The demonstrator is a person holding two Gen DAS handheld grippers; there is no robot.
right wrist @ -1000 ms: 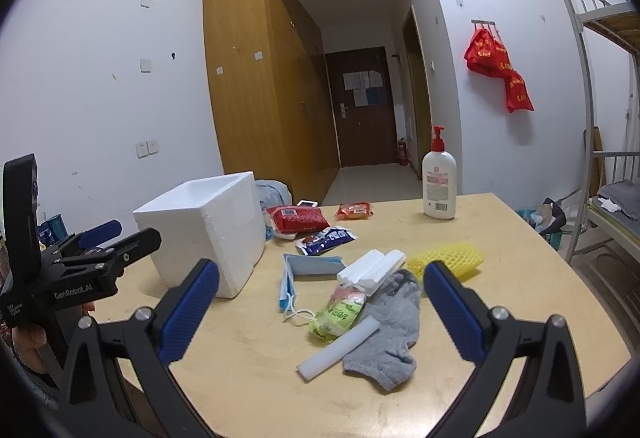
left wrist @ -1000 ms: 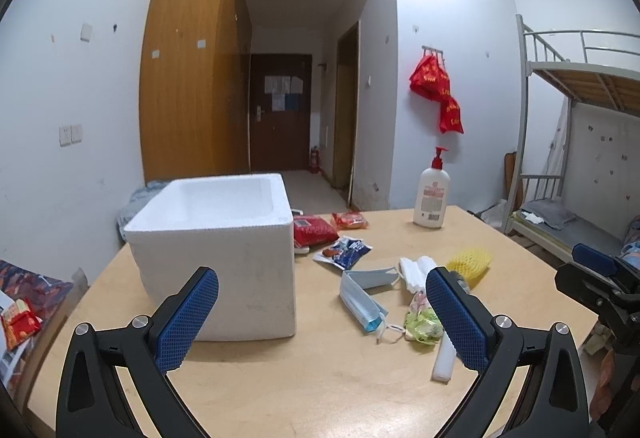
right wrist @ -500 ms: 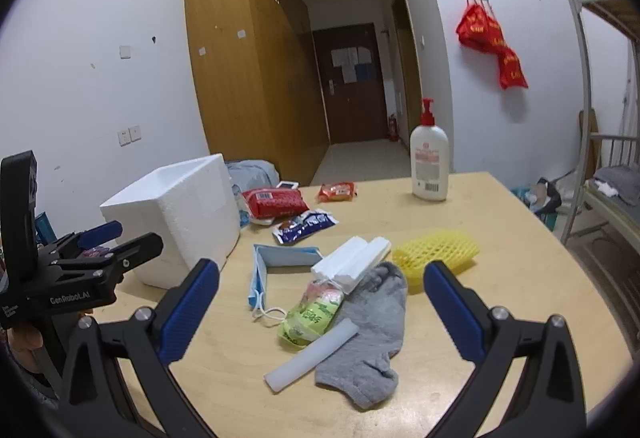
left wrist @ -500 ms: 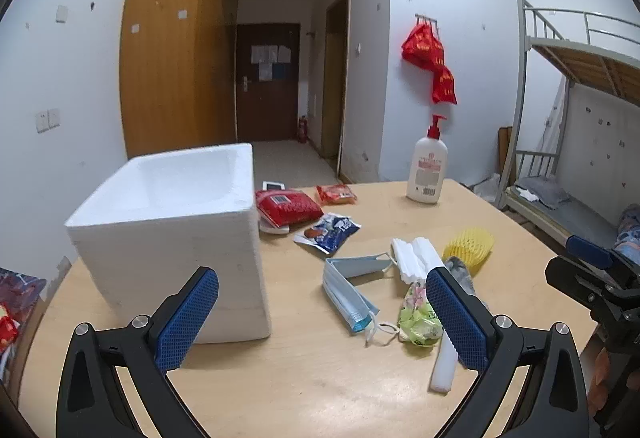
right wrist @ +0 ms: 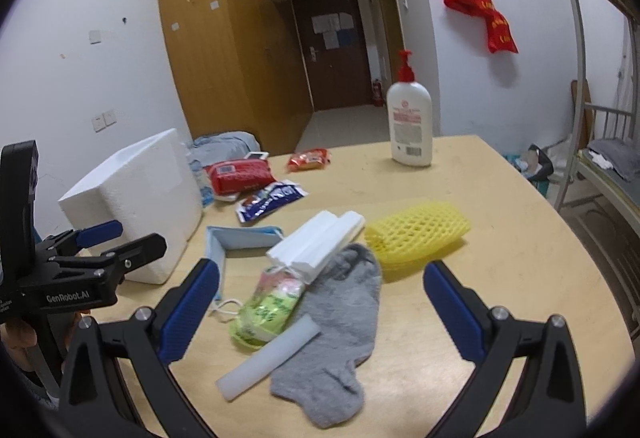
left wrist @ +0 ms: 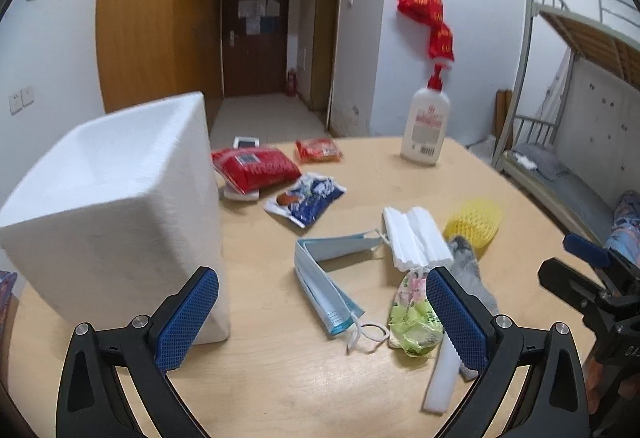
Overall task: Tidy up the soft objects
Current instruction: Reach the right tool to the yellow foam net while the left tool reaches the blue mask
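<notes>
A white foam box (left wrist: 116, 206) (right wrist: 136, 198) stands open-topped at the table's left. In the middle lie a grey sock (right wrist: 340, 334) (left wrist: 470, 270), a yellow foam net (right wrist: 416, 234) (left wrist: 474, 220), a blue face mask (left wrist: 324, 274) (right wrist: 236, 238), white foam sheets (left wrist: 416, 238) (right wrist: 316, 242), a white foam strip (right wrist: 268, 362) (left wrist: 442, 374) and a green packet (right wrist: 268, 306) (left wrist: 414, 318). My left gripper (left wrist: 320, 318) is open and empty above the mask, beside the box. My right gripper (right wrist: 320, 310) is open and empty above the sock and packet.
Red snack packs (left wrist: 256, 166) (left wrist: 318, 150), a blue packet (left wrist: 308, 198) and a lotion pump bottle (left wrist: 426, 126) (right wrist: 410, 118) stand farther back on the wooden table (right wrist: 520, 278). A metal bunk bed (left wrist: 568, 118) is at the right.
Both grippers have moved forward and lower toward the pile of soft things; the objects look larger. Both stay open and empty.
</notes>
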